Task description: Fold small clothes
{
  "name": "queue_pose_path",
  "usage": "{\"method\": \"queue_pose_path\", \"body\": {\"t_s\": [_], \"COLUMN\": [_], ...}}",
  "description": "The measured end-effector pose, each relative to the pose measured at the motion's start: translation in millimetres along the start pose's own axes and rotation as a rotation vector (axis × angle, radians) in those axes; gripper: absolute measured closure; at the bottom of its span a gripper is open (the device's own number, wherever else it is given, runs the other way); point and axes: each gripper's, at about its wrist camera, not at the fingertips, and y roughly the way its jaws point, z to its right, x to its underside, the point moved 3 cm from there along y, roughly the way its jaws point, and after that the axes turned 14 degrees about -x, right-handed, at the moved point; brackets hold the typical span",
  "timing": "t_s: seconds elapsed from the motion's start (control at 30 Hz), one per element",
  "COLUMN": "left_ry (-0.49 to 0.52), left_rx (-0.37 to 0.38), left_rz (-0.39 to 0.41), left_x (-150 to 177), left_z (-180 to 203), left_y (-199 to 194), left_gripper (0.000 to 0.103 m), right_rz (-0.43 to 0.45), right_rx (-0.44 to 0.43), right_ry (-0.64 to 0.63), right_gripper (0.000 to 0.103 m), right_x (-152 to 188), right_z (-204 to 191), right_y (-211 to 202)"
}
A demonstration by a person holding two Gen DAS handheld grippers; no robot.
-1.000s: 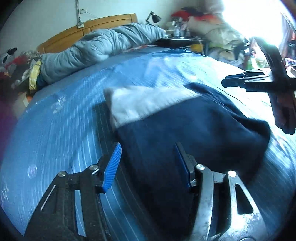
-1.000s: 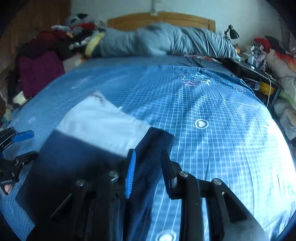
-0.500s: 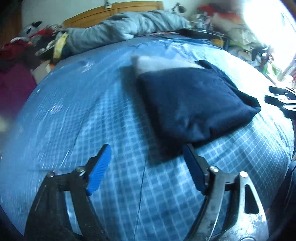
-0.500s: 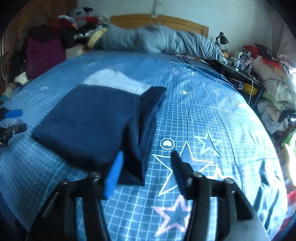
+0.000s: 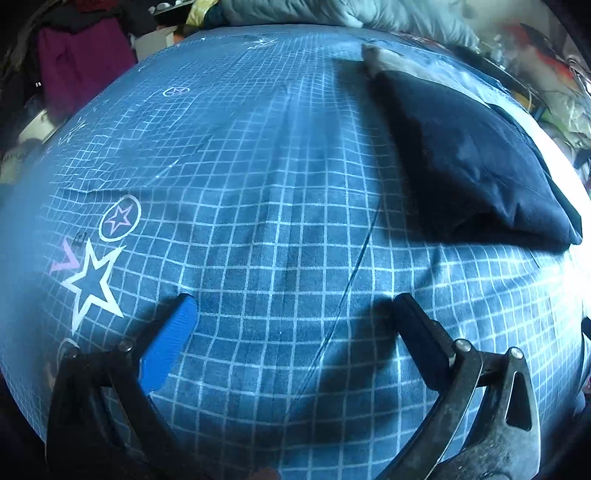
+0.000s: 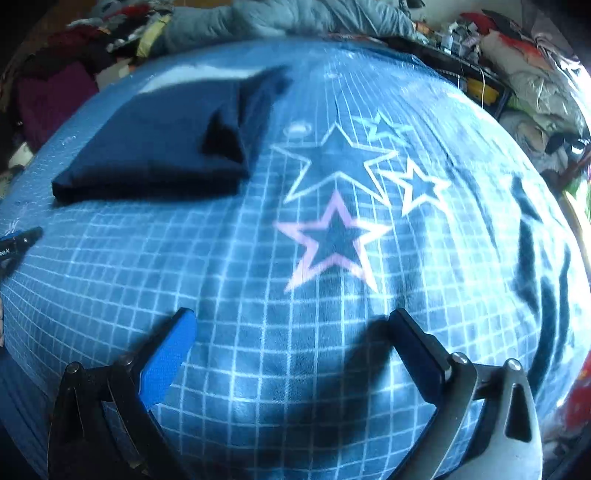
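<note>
A folded navy garment (image 5: 476,162) with a white part at its far end (image 5: 384,61) lies on the blue checked bedsheet (image 5: 266,192), at the upper right of the left wrist view. In the right wrist view the garment (image 6: 166,144) lies at the upper left. My left gripper (image 5: 291,325) is open and empty, low over bare sheet, well short of the garment. My right gripper (image 6: 291,332) is open and empty over the star prints (image 6: 332,240). The tip of the left gripper (image 6: 18,240) shows at the left edge of the right wrist view.
A grey duvet (image 6: 288,18) lies bunched at the head of the bed. Piles of clothes and clutter (image 6: 517,74) stand along the right side, and a purple item (image 5: 77,62) and more clothes stand at the left.
Both grippers have let go of the garment and pulled back toward the foot of the bed, opening wide. The garment now lies folded, farther from both.
</note>
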Motion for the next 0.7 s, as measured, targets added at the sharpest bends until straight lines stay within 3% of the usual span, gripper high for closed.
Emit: {"method": "queue_pose_path", "body": {"t_s": [0.23, 0.7], "left_ry": [-0.057, -0.061], "left_rx": [-0.048, -0.044], "left_rz": [0.003, 0.012], "left_x": [-9.5, -12.4], "left_z": [4.6, 4.0], "left_y": [8.2, 13.1], "left_gripper": [0.0, 0.0], "right_rz": [0.066, 0.106], "right_rx": [-0.019, 0.02], "right_ry": [-0.007, -0.006], "right_gripper": [0.0, 0.0], "right_x": [12.3, 7.0], "right_z": [0.0, -0.6], "right_y": [-5.7, -2.3]}}
